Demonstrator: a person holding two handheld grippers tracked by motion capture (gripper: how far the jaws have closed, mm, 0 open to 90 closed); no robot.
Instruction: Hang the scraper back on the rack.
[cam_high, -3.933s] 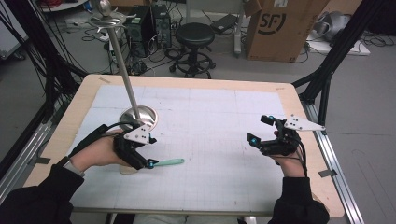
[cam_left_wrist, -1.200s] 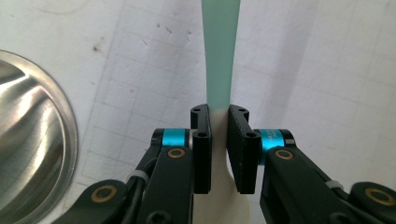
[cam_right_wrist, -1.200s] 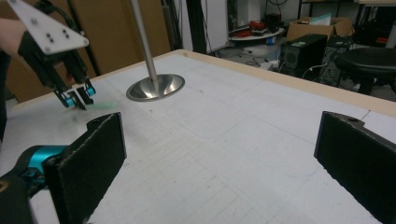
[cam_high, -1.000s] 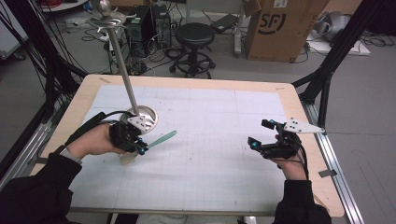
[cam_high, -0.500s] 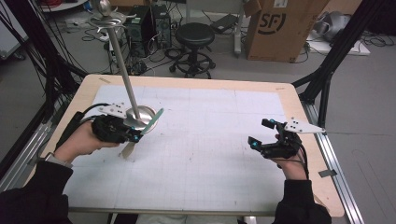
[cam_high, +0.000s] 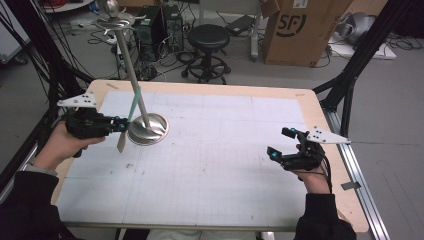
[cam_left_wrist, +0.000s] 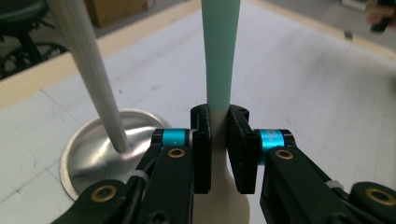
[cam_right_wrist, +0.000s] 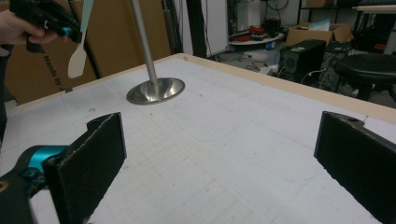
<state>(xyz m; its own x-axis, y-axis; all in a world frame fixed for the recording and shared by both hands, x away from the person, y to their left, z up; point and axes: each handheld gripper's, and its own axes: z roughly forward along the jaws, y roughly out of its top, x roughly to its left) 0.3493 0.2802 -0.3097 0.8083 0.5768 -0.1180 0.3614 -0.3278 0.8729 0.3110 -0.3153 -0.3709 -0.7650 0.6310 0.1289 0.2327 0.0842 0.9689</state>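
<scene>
Spatula (cam_high: 131, 111) stands nearly upright in the left gripper (cam_high: 119, 124), jaws clamped on its neck, teal handle up, cream blade down, just beside the metal stand (cam_high: 147, 129). Far right, the right gripper (cam_high: 278, 145) hovers wide open, holding nothing.

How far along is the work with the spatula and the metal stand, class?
Done: the spatula is off the table, clamped in the left gripper with its teal handle up. In hand: it hangs beside the stand's pole. Left: it hangs on no hook yet, probably the next step. The right gripper rests open.
</scene>
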